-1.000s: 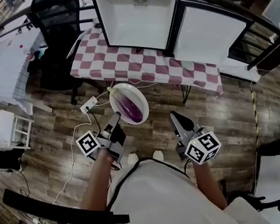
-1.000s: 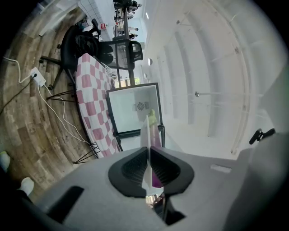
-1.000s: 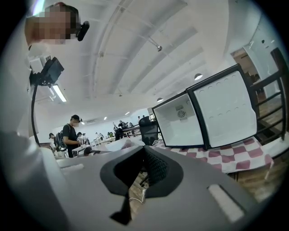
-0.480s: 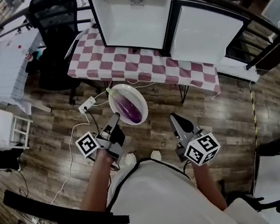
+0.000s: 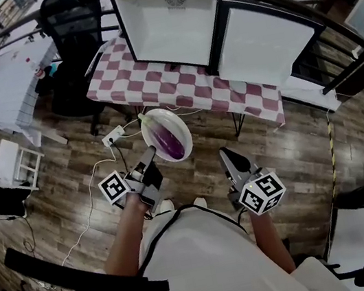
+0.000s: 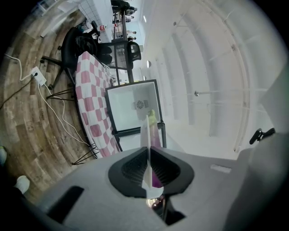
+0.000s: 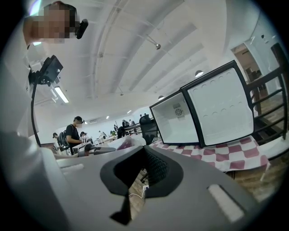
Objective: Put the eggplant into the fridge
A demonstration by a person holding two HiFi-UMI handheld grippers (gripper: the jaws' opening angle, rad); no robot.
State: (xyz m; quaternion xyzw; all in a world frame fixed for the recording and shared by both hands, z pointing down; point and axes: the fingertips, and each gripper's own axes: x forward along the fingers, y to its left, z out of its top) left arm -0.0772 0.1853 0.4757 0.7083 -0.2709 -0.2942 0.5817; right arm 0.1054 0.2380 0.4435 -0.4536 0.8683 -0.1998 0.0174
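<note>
A purple eggplant (image 5: 168,141) with a green stem lies on a white plate (image 5: 148,124). My left gripper (image 5: 149,156) is shut on the plate's near rim and holds it level above the wooden floor. In the left gripper view the plate (image 6: 146,140) stands edge-on between the jaws, with the eggplant (image 6: 156,177) just behind it. The small fridge (image 5: 172,26) stands open on a checkered table (image 5: 157,83), its door (image 5: 263,45) swung to the right. My right gripper (image 5: 230,156) is shut and holds nothing; it points at the fridge (image 7: 175,124).
A black office chair (image 5: 74,28) stands left of the table. White cables and a power strip (image 5: 115,138) lie on the floor below the plate. A black railing (image 5: 328,25) curves past the fridge on the right. People stand at far desks (image 7: 74,135).
Both grippers and the plate have edged slightly towards the table and fridge. The left grip on the plate is unchanged.
</note>
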